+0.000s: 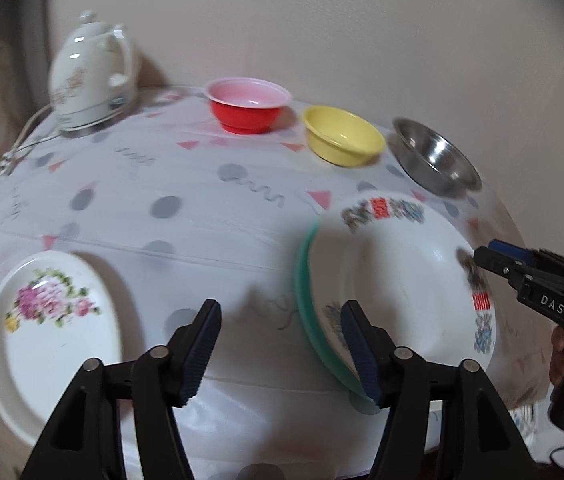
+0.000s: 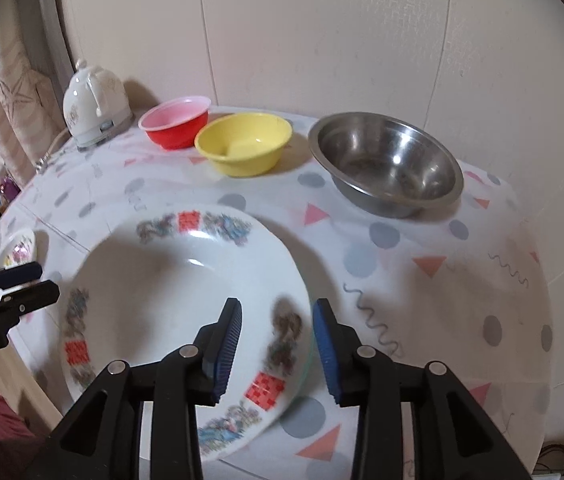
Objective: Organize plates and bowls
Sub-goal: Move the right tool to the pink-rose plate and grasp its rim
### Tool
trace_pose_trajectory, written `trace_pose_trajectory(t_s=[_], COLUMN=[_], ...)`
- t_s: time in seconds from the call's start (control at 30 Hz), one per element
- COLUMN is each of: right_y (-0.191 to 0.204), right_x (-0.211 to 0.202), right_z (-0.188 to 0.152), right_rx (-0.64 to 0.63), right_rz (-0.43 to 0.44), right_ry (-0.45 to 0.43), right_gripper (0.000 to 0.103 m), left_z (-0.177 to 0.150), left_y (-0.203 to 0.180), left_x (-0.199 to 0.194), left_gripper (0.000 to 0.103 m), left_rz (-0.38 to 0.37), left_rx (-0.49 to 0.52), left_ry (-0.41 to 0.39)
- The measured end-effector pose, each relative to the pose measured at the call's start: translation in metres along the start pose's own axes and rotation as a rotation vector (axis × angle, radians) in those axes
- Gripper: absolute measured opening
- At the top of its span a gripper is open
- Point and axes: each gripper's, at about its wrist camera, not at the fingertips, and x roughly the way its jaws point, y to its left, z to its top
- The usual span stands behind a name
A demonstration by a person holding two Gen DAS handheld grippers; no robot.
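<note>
A white plate with red and blue rim patterns (image 1: 398, 280) (image 2: 178, 280) lies stacked on a green plate (image 1: 302, 300) at the table's front right. My right gripper (image 2: 278, 344) (image 1: 482, 258) is open, its jaws on either side of this plate's right rim. My left gripper (image 1: 278, 348) (image 2: 22, 280) is open and empty, just left of the stack. A white floral plate (image 1: 50, 328) (image 2: 18, 250) lies at the front left. A red bowl (image 1: 248, 106) (image 2: 176, 126), a yellow bowl (image 1: 342, 136) (image 2: 244, 144) and a steel bowl (image 1: 436, 158) (image 2: 386, 164) stand in a row at the back.
A white electric kettle (image 1: 90, 72) (image 2: 94, 106) with its cord stands at the back left corner. The table (image 1: 186, 208) has a white patterned cloth and stands against a beige wall. A curtain (image 2: 2, 100) hangs at the left.
</note>
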Motion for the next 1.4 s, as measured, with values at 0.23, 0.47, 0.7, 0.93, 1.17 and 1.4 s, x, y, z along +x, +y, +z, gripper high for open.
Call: trace_pose_trajectory(t_s=[0.23, 0.47, 0.7, 0.93, 1.17, 1.4], right_y=[0.035, 0.095, 0.157, 0.208, 0.235, 0.247], right_x=[-0.004, -0.001, 0.01, 0.024, 0.039, 0.057], right_z=[0.014, 0.022, 0.027, 0.027, 0.025, 0.023], right_rx=[-0.057, -0.122, -0.174, -0.211, -0.167, -0.081], right_rz=[0.128, 0.248, 0.334, 0.371, 0.393, 0.408], right_ry=[-0.02, 0.0, 0.036, 0.085, 0.127, 0.162], right_gripper=[0.04, 0.04, 0.04, 0.04, 0.04, 0.04], left_z=[0.0, 0.009, 0.009, 0.009, 0.008, 0.002], left_y=[0.019, 0.043, 0.086, 0.127, 0.174, 0.228], left_x=[-0.012, -0.024, -0.035, -0.046, -0.052, -0.064], left_gripper=[0.067, 0.067, 0.068, 0.077, 0.077, 0.076], left_rz=[0.037, 0.052, 0.073, 0.068, 0.062, 0.038], left_rx=[-0.04, -0.013, -0.032, -0.043, -0.1, -0.155], left_ry=[-0.026, -0.049, -0.051, -0.052, -0.037, -0.035])
